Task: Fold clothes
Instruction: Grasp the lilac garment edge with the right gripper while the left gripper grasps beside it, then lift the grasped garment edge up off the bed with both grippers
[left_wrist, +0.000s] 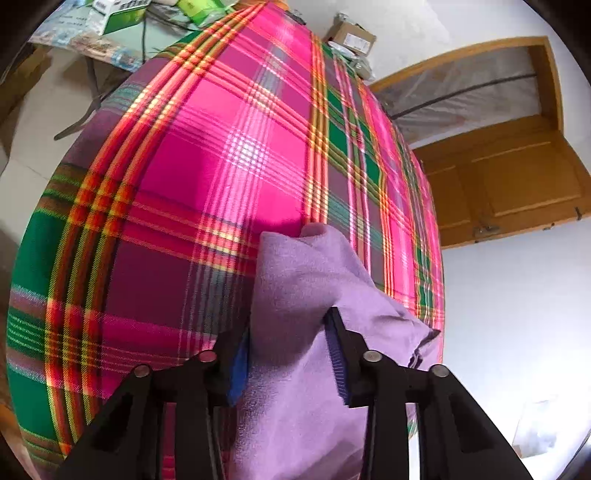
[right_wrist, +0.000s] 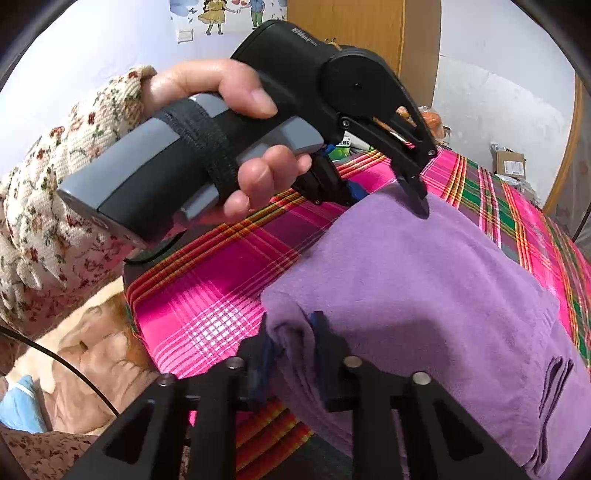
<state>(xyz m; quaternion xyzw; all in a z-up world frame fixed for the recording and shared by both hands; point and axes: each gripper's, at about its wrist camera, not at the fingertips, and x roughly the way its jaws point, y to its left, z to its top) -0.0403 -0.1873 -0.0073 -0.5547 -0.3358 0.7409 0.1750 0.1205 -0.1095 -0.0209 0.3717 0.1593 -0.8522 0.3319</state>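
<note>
A purple fleece garment (right_wrist: 424, 288) lies partly folded on a table under a pink, green and orange plaid cloth (left_wrist: 207, 177). My left gripper (left_wrist: 288, 343) is shut on a bunched corner of the garment (left_wrist: 295, 280) and lifts it off the cloth. In the right wrist view the left gripper (right_wrist: 388, 195) sits at the garment's far edge, held by a hand. My right gripper (right_wrist: 291, 350) is shut on the garment's near folded corner at the table's front edge.
A cluttered side table with green boxes (left_wrist: 122, 18) stands beyond the plaid table. A cardboard box (left_wrist: 351, 37) sits at the far end. A wooden door (left_wrist: 509, 177) is to the right. A black cable (right_wrist: 66, 365) hangs at the left.
</note>
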